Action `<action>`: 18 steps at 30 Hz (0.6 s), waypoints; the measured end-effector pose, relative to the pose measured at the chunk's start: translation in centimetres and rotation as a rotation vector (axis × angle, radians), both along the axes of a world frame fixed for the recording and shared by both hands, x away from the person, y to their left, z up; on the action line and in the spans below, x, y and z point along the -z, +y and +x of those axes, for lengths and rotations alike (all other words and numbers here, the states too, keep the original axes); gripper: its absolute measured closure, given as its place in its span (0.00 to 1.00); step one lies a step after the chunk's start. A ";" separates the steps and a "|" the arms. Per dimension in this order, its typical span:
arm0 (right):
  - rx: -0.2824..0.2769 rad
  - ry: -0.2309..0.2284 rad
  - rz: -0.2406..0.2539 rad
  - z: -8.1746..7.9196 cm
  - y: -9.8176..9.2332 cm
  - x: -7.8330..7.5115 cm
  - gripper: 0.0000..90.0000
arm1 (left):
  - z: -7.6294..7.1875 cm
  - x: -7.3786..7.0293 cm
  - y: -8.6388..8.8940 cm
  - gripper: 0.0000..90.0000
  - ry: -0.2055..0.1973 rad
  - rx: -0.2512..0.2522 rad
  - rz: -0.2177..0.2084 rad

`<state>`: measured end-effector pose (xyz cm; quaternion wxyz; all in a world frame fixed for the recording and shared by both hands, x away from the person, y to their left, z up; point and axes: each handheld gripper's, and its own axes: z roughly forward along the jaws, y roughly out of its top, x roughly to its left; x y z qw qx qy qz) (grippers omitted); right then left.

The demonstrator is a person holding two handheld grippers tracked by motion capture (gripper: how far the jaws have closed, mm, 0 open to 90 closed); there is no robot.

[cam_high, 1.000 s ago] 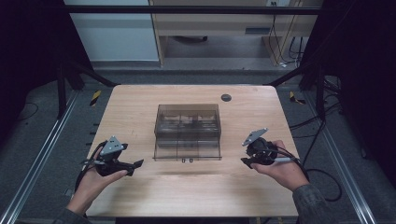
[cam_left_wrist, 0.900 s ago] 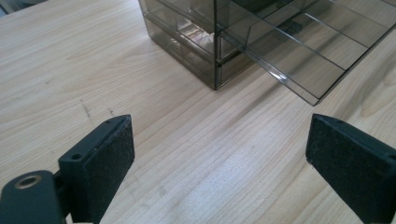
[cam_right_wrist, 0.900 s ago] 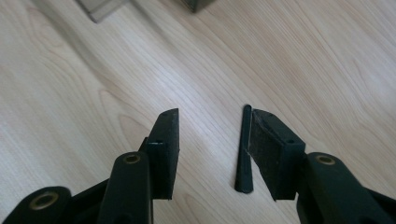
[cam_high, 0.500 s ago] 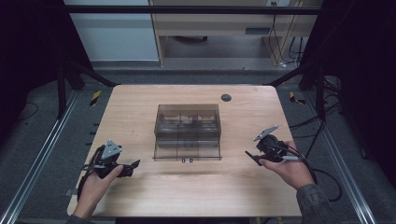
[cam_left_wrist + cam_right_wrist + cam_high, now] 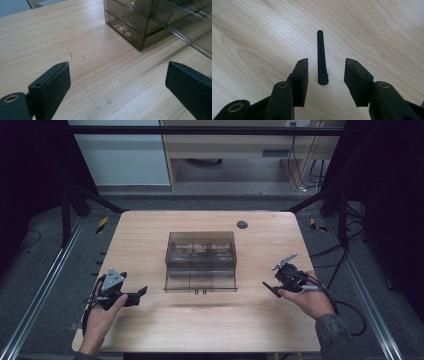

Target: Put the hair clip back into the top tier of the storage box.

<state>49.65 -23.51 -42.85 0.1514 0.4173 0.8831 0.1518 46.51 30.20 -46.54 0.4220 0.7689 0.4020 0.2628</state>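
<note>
Two hand-held grippers and one small item in play on a pale wooden desk (image 5: 150, 245). Item one — a slim black ribbed stick (image 5: 322, 58), lying flat on the bare wood toward the right edge of the desk, its rounded end pointing away from the right gripper (image 5: 325, 81). That gripper's jaws stand partly apart on either side of the stick's near end, the pads clear of it and nothing clamped; they have just been closing a little. This straddle reads as the set-up for a pinch across the stick's narrow width, the easiest way to lift something so flat. In the high view the right gripper (image 5: 280, 276) sits near the right edge, level with the front of the drawer unit. Item two — a smoky transparent drawer unit (image 5: 201, 260) at the middle of the desk, its lower drawer drawn out toward the person, probably to take the stick. Left gripper (image 5: 141, 292), near the front left corner, jaws wide apart and empty, aimed at the unit's corner (image 5: 140, 30) — likely parked, ready to steady it.
</note>
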 end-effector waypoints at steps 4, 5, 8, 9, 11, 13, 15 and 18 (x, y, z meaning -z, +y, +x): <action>0.005 0.014 -0.004 0.3 -0.1 0.4 0.61 | -0.1 -0.2 0.6 0.07 -0.007 -0.008 -0.013; 0.010 0.021 -0.004 0.4 -0.1 0.5 0.61 | -0.2 -0.2 0.8 0.07 -0.007 -0.010 -0.015; 0.015 0.027 -0.006 0.5 -0.1 0.9 0.61 | -0.3 -0.1 1.1 0.07 -0.008 -0.017 -0.024; 0.015 0.031 -0.008 0.5 0.0 1.0 0.62 | -0.3 -0.1 1.2 0.07 -0.007 -0.018 -0.023; 0.015 0.040 -0.008 0.6 0.1 1.3 0.62 | -0.4 -0.1 1.3 0.07 -0.008 -0.020 -0.022; 0.010 0.046 -0.013 0.7 0.3 1.6 0.62 | -0.5 -0.1 1.5 0.07 -0.009 -0.024 -0.024; 0.015 0.054 -0.017 0.9 0.4 1.9 0.64 | -0.5 -0.1 1.5 0.07 -0.010 -0.020 -0.020; 0.015 0.073 -0.018 1.2 0.4 2.5 0.66 | -0.5 0.0 1.5 0.07 -0.003 -0.018 -0.023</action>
